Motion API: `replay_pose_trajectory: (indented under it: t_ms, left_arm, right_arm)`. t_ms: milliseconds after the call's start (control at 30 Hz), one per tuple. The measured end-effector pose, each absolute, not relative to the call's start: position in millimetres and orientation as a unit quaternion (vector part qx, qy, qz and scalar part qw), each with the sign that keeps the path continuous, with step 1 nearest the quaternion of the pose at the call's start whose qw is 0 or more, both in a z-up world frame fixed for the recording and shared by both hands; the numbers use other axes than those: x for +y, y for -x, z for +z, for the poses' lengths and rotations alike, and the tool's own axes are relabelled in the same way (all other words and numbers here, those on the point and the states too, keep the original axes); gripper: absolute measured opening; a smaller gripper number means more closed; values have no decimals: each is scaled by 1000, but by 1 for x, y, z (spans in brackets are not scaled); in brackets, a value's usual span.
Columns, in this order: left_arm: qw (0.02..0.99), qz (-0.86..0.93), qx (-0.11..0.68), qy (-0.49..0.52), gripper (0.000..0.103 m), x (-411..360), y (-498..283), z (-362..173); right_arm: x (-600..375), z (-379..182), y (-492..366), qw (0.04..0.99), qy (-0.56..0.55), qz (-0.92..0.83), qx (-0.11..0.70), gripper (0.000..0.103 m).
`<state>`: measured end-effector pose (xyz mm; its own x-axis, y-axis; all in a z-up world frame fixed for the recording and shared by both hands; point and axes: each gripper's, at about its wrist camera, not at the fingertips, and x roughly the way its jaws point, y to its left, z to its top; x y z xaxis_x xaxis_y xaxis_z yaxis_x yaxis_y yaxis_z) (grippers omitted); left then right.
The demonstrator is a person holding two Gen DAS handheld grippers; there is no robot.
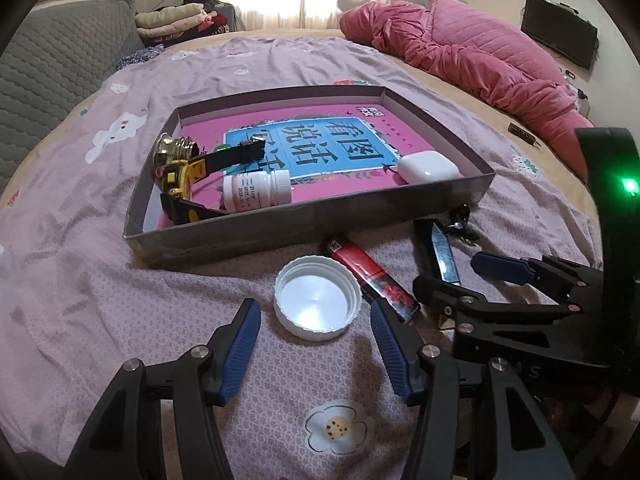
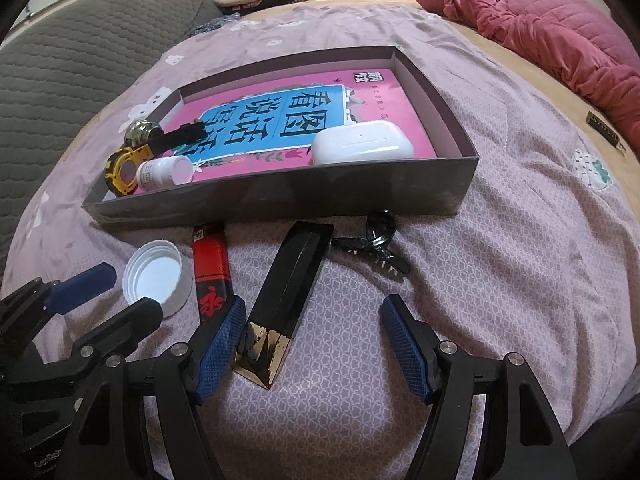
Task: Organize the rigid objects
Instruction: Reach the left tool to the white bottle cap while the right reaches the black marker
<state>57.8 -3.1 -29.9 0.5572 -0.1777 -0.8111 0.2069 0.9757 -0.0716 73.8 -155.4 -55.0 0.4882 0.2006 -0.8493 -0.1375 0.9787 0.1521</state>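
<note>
A white screw cap [image 1: 318, 304] lies open side up on the bedspread, just ahead of and between the tips of my left gripper [image 1: 314, 309], which stands open without touching it. A red lighter [image 1: 368, 276] lies beside its right finger. My right gripper [image 2: 313, 304] is open too, around the near gold end of a long black box [image 2: 288, 300] that rests against its left finger. A black hair claw [image 2: 376, 244] lies beyond. The grey tray [image 2: 280, 196] holds a pink book, a white earbud case [image 2: 362, 146], a pill bottle [image 2: 164, 174] and a yellow watch [image 2: 124, 172].
The tray's near wall [image 1: 304, 228] stands just behind the loose items. A pink quilt [image 1: 480, 52] is heaped at the far right of the bed, a grey sofa [image 1: 52, 72] on the left. A small dark bar [image 2: 604, 130] lies on the sheet at right.
</note>
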Motion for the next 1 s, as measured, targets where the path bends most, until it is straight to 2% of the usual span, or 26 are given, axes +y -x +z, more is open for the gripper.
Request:
replay_pose_trajectory:
  t_ms: [333,667,1000]
  left_arm:
    - [875,-107,472,4,57,3,-67,-39]
    - [869,-116,481,-18,57,-7,-70,-46]
    - [869,-106,483,-20,57,-6,-77,-51]
  right_arm:
    - [-155,-58,-76,859,-31,92,502,72]
    - [-155,-56,-70,859,-1,89,505,59]
    - [-155,-59,-74,860,-9,90,503,57]
